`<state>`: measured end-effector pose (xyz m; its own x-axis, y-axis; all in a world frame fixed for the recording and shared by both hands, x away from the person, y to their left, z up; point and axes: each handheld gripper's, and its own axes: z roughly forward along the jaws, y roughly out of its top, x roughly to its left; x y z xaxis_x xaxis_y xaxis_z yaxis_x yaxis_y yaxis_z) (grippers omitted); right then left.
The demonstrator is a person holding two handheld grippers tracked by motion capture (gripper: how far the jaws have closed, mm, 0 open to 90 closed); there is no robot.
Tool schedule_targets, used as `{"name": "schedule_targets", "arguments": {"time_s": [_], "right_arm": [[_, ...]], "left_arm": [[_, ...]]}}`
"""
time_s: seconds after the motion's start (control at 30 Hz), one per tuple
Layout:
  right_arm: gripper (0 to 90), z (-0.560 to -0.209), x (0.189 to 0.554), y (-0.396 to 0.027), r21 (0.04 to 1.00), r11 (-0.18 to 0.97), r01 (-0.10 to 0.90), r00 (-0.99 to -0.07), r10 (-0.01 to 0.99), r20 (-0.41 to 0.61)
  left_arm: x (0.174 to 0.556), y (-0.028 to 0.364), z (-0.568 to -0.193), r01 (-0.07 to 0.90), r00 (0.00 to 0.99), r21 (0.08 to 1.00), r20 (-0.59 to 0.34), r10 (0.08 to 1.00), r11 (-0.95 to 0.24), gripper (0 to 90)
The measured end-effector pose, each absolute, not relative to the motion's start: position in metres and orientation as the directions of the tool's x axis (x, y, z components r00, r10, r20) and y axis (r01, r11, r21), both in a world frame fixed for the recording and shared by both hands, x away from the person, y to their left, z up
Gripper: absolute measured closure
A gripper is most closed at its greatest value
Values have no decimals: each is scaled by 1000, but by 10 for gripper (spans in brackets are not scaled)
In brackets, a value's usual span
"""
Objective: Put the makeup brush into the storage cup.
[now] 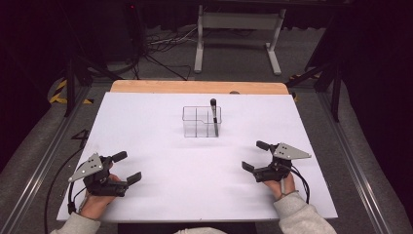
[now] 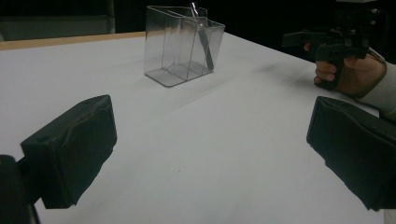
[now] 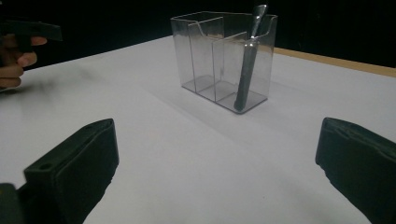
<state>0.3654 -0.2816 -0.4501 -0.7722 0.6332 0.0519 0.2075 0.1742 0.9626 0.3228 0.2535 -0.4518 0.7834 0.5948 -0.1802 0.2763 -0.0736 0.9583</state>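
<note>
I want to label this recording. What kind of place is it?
Probably a lab or recording studio: a white-covered table with one clear organizer, dark surroundings, loose cables and a metal stand on the floor.

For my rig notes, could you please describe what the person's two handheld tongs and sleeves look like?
Both the left tongs and the right tongs are black, with blocky padded jaws, a grey three-cornered plate on top and a trailing black cable. The person wears light grey sleeves.
</note>
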Motion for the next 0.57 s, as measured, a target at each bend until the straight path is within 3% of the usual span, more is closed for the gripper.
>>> {"name": "schedule_targets", "arguments": {"time_s": [0.57], "right_arm": [[0,-448,362,-278,961,205,184,-775,632,14]], "left_arm": [[323,253,-452,277,783,958,-181,596,-74,24]]}}
